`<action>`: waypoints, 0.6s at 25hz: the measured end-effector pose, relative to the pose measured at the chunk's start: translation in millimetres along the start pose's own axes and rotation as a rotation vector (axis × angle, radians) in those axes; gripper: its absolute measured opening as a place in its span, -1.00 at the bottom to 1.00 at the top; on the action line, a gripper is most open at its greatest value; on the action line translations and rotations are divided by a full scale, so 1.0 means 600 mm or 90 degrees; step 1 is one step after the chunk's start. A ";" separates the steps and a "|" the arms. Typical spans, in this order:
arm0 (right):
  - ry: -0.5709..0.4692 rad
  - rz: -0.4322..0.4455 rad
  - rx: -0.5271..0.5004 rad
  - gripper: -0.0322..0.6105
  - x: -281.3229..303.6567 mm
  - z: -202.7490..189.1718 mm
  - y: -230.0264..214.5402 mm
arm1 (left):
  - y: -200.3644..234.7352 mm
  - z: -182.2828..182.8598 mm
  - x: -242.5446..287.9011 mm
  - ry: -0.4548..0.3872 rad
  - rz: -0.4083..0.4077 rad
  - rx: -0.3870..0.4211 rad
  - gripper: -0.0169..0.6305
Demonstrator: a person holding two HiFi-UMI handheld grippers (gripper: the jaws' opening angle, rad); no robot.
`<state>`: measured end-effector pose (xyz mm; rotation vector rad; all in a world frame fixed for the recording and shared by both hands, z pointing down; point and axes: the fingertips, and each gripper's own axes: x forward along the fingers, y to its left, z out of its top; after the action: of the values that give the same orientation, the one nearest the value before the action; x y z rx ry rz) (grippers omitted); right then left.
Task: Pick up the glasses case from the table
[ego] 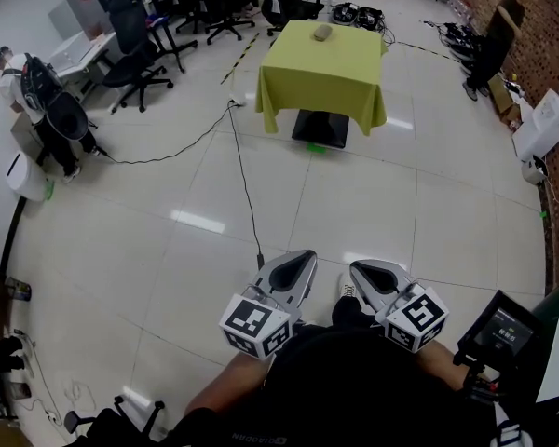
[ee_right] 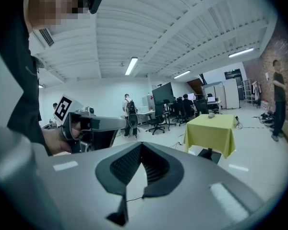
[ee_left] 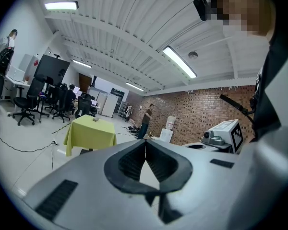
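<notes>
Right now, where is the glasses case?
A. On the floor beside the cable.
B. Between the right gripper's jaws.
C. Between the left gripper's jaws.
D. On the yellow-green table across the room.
D: the glasses case lies on top of the yellow-green table far ahead, while the left gripper and right gripper sit near the person, jaws together with nothing between them.

Bright, even light from ceiling tubes (ee_left: 179, 61); glare patches on the floor (ego: 197, 222); strong fisheye bending, dark corners.
</notes>
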<state>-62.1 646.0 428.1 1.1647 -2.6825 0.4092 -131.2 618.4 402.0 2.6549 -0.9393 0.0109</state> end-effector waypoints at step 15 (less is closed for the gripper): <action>-0.029 0.012 0.011 -0.89 0.043 0.041 -0.117 | 0.045 0.043 0.115 0.014 0.005 0.020 -0.92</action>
<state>-29.4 574.8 424.4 1.1679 -2.7358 0.4153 -96.4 549.0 393.2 2.6740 -0.9492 0.0577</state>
